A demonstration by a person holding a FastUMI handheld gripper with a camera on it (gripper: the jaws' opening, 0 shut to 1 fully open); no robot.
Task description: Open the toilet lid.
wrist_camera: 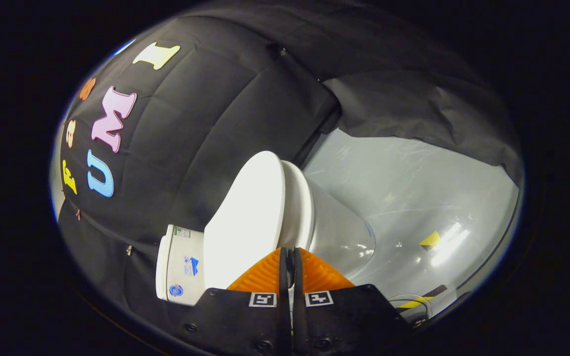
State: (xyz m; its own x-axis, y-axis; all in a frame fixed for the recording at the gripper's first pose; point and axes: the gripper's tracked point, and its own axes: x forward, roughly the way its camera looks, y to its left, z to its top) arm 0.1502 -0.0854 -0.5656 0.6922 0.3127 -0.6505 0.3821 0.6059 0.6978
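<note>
The white toilet stands just ahead of the fingers, and the view is rolled so that it appears lying sideways. Its oval lid [245, 212] lies over the seat [301, 205], with a thin shadowed gap between the two. The bowl [339, 235] is beyond the seat, and the tank [181, 267] is on the lid's other side. My gripper [290, 251] is nearly closed, its two fingers pressed on the front rim of the lid. A sliver of white shows between the fingers.
Glossy grey floor [413, 188] spreads past the bowl, with a yellow tape mark [431, 240], a black-and-yellow striped strip [421, 299] and a thin cable loop [408, 299]. Black cloth wall [206, 109] hangs behind the tank.
</note>
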